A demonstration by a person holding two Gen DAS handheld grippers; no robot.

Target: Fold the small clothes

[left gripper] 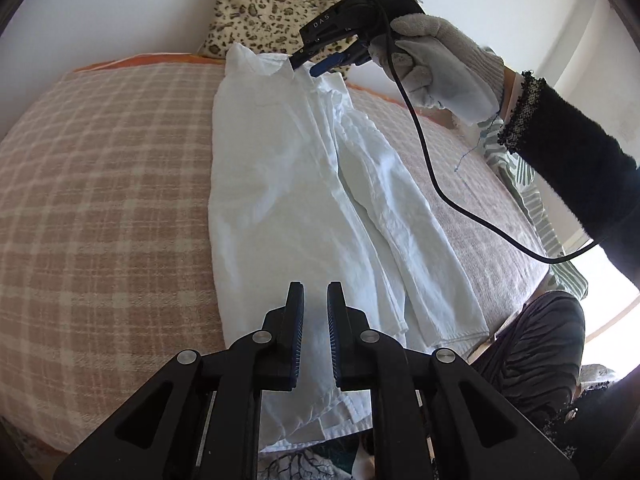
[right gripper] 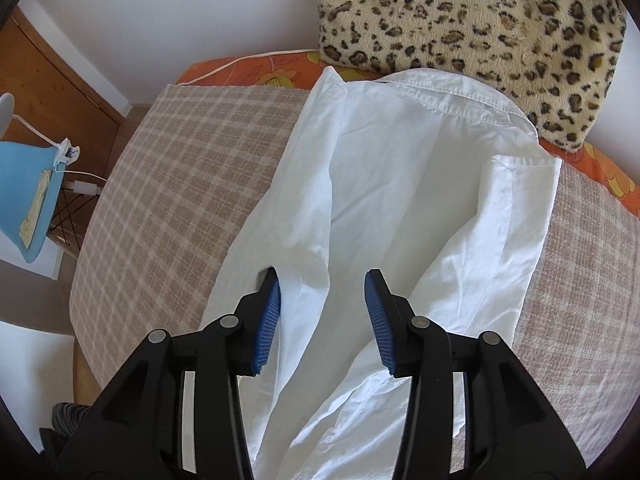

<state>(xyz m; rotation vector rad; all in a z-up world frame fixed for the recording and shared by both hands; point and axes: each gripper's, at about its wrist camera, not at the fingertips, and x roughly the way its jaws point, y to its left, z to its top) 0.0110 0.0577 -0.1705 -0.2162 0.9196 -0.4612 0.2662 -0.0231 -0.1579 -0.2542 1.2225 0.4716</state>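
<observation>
On the checked bed cover, the white shirt lies folded lengthwise, cross-folds outstanding; left gripper narrow and empty, right gripper parted, gripping nothing.

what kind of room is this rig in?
Probably a bedroom at home. The white shirt lies on a bed with a checked blanket, a leopard-print pillow sits against the wall, and a blue chair stands beside the bed.
</observation>
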